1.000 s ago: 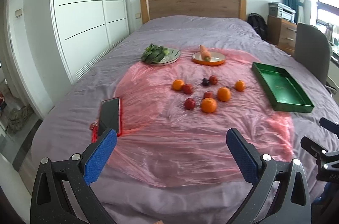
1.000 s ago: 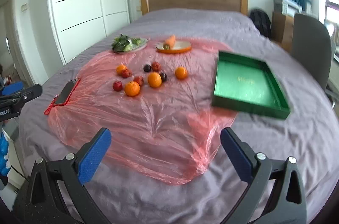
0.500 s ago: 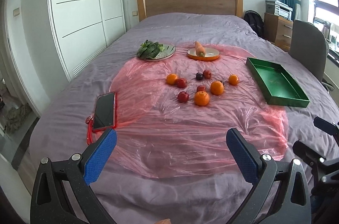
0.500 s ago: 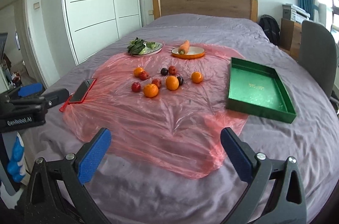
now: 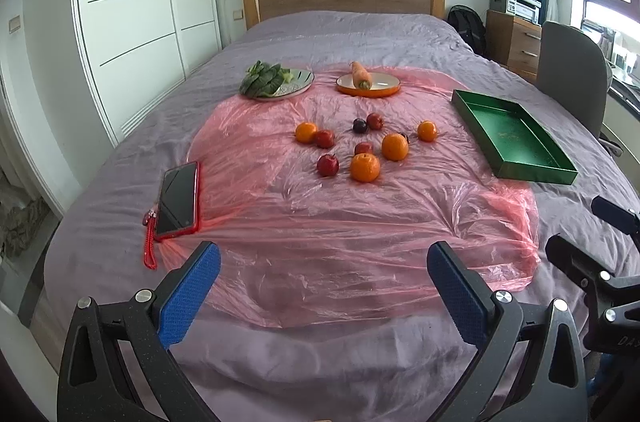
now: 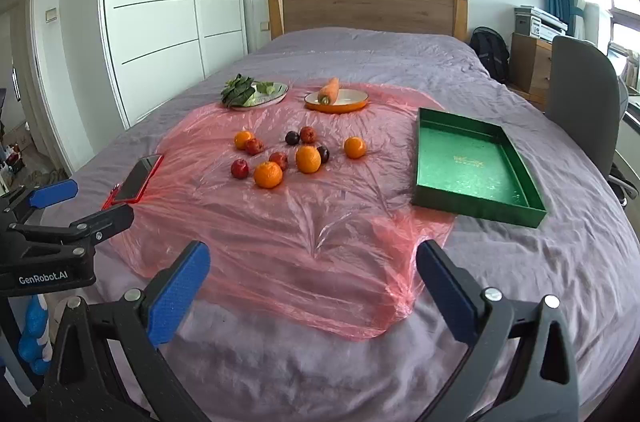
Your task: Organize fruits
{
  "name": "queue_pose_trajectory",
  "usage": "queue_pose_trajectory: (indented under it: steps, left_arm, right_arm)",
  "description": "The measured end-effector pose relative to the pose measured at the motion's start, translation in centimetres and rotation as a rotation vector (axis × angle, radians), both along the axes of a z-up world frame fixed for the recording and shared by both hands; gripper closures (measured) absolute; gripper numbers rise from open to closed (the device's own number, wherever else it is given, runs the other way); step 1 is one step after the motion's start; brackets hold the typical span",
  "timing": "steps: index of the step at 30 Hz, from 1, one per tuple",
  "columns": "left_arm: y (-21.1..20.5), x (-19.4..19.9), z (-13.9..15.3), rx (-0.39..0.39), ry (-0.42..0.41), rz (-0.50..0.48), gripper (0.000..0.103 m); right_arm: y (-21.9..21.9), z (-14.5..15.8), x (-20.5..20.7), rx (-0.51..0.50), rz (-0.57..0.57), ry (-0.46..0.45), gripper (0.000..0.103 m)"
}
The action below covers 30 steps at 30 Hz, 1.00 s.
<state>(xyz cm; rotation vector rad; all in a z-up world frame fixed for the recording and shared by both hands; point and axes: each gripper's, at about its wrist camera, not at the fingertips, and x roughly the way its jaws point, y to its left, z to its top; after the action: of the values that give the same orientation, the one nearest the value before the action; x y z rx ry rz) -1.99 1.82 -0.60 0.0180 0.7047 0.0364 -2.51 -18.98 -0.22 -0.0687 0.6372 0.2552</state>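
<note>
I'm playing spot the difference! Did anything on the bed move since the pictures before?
Only the cameras moved: both views pulled back and rose a little. The left gripper and right gripper are open and empty as before. The fruits, green tray and phone stayed put.

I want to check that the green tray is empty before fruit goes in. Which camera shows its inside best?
The right wrist view: the green tray sits closer and its whole floor shows, bare. The left wrist view shows the tray farther off at the right, foreshortened, though its floor also looks empty.
</note>
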Motion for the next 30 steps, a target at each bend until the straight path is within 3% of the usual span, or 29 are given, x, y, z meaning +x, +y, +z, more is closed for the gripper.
queue_pose_trajectory:
  steps: [13, 30]
  left_arm:
    - [0.3, 0.9, -1.1, -0.014, 0.029, -0.015, 0.001]
    - [0.2, 1.4, -1.5, -0.043, 0.041, -0.046, 0.001]
  right_arm:
    - [0.2, -1.5, 1.1, 0.029, -0.001, 0.073, 0.000]
    - [0.0, -2.6, 2.1, -0.022, -0.037, 0.105, 0.000]
